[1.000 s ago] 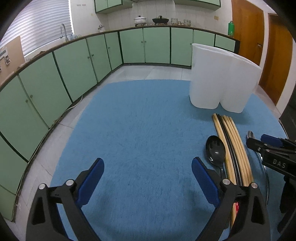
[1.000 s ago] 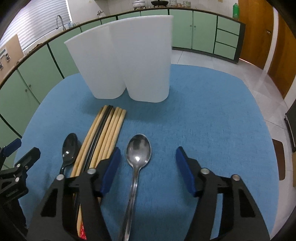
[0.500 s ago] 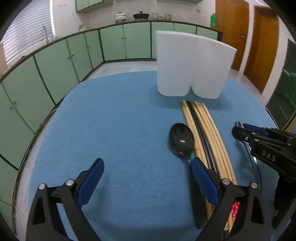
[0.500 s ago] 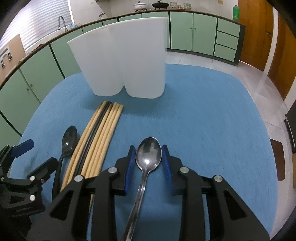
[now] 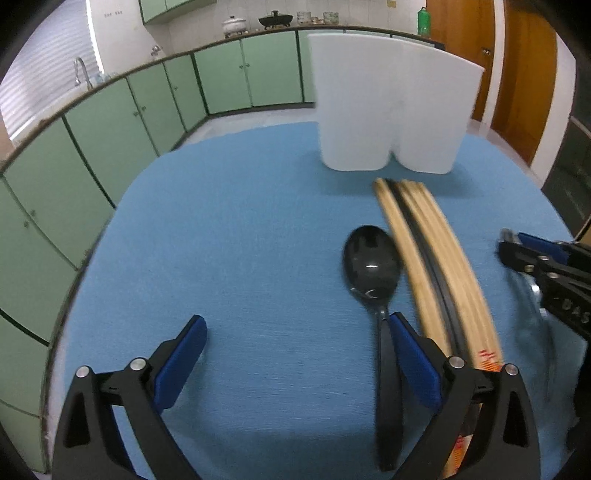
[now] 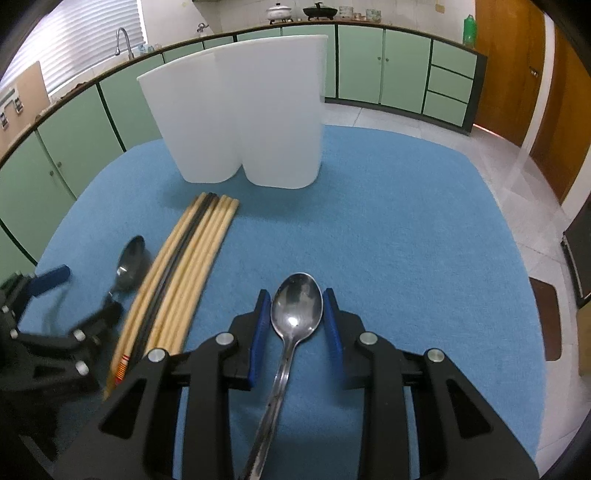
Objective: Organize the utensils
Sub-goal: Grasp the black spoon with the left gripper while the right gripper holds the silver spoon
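Right gripper [image 6: 296, 314]: blue pads closed in on both sides of the silver spoon [image 6: 295, 306], clamped at the bowl/neck; handle runs back toward the camera between the fingers. Spoon sits over the blue mat [image 6: 406, 229], bowl pointing at the white holder [image 6: 240, 110]. Can't tell if it's lifted or resting on the mat.

Left gripper [image 5: 295, 354]: jaws wide apart, holding nothing. Its right-hand pad [image 5: 413, 362] sits just beside the black spoon's [image 5: 371, 258] handle, between that handle and the chopsticks. Touching or not: can't tell.

Layout on the mat:
- White holder, two joined compartments, upright at the far side. Insides not visible from either view.
- Chopsticks [image 6: 184, 269]: flat bundle of pale wooden ones with one black one in it, tips pointing at the holder and stopping just short of its base.
- Black spoon lies parallel, just beside the bundle on its left.
- Silver spoon is on the bundle's other side, apart from it.

Obstructions: nothing on the mat between the silver spoon and the holder. The bundle lies between the two grippers.

Background: green cabinets [image 5: 122, 122], sink tap [image 6: 123, 38], pots on the counter [image 6: 319, 11], green bottle [image 6: 469, 29], wooden doors [image 6: 509, 62].
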A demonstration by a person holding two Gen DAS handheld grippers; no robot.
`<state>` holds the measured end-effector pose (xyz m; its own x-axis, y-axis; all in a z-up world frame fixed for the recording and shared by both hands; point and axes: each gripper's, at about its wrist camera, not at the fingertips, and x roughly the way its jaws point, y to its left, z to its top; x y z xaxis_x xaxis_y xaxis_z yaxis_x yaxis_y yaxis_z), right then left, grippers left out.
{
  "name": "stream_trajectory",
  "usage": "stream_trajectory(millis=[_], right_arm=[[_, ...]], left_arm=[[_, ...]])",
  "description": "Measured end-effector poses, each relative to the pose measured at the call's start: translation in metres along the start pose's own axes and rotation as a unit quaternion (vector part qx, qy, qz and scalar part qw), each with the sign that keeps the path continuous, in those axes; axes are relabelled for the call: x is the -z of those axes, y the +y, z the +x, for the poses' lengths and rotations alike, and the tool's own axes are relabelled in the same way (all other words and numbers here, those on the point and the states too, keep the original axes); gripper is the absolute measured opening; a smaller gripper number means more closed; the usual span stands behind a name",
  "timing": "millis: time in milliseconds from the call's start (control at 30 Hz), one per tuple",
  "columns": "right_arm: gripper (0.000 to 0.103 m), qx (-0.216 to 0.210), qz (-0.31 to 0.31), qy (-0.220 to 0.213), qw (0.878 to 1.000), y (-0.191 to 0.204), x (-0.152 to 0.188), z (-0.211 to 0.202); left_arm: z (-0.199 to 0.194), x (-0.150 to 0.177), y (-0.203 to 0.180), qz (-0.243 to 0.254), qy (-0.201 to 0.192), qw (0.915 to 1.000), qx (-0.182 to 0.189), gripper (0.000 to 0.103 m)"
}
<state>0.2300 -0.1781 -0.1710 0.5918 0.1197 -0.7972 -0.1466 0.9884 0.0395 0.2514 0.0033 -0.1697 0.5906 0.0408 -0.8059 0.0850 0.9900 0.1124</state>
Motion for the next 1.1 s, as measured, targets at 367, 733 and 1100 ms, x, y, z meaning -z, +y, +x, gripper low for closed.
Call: stream_trajectory(millis=[367,733,1100], right_arm=[[0.031,0.014,-0.005,0.0,1.0,0.004,-0.002,0.003],[0.046,0.005,0.003,0.02,1.0,-0.002,-0.007,0.005],[0.028,0.009,0.006,0.048,0.999,-0.001,-0.02,0.013]], left_arm=[[0.001,-0.014,0.014,-0.013,-0.004,0.9997,0.022,0.095],[0.034,-0.056,0.008,-0.015,0.01,0.9995,0.027,0.095],[0.038,-0.059,0.01,-0.02,0.009,0.9968,0.077,0.04]])
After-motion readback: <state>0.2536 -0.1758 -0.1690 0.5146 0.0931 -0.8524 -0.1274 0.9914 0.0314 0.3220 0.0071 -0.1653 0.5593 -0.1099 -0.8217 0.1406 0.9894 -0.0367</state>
